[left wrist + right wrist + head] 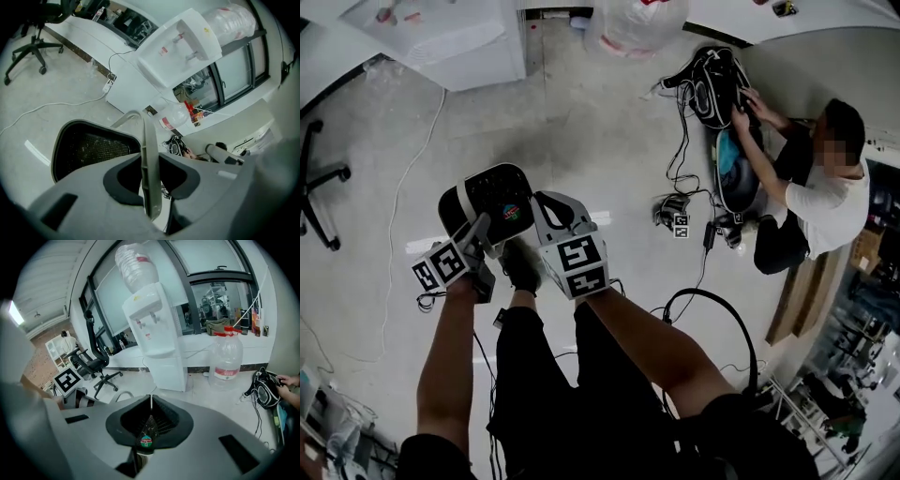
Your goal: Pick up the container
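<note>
The container point(497, 197) is a black mesh basket with a pale grey rim, in front of the person's knees in the head view. My left gripper point(480, 232) is at its near left edge. In the left gripper view the jaws of my left gripper point(150, 185) press on the upright grey rim point(149, 154), with the mesh inside point(89, 150) to the left. My right gripper point(546, 214) is at the basket's right side. In the right gripper view my right gripper point(148, 427) is shut on the thin mesh wall point(149, 420), which bears a small round sticker point(145, 442).
A white water dispenser point(450, 37) and a clear water bottle point(633, 23) stand at the far wall. A crouching person point(816, 197) handles a black bag point(717, 84) at the right, with cables point(689, 187) on the floor. An office chair point(319, 187) is at the left.
</note>
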The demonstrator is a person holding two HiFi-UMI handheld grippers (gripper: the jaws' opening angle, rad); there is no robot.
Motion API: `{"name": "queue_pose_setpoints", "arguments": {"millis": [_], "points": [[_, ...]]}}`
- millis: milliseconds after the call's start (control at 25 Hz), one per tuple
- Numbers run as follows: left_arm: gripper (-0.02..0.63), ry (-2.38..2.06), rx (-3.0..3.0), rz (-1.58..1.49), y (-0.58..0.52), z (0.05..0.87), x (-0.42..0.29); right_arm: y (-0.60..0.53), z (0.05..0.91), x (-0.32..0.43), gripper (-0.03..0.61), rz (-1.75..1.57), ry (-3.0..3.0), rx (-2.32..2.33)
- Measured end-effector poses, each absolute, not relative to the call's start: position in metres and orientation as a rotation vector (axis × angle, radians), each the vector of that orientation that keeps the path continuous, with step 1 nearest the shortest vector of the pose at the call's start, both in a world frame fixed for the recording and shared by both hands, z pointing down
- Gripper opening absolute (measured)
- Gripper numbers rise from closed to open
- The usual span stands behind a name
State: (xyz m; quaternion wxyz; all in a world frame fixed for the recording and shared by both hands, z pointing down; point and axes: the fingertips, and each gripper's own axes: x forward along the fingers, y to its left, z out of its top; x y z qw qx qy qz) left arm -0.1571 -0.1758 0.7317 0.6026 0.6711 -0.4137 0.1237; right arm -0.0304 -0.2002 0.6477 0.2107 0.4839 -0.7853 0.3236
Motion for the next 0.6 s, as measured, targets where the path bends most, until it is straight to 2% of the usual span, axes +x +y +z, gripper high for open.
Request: {"name": "queue_pose_setpoints", "arguments": {"millis": [600], "points": [[0.091, -0.909, 1.729, 0.301, -0.140, 0.524, -0.168, -0.196, 0.467, -0.027, 0.014, 0.790, -2.345, 1.349]]}}
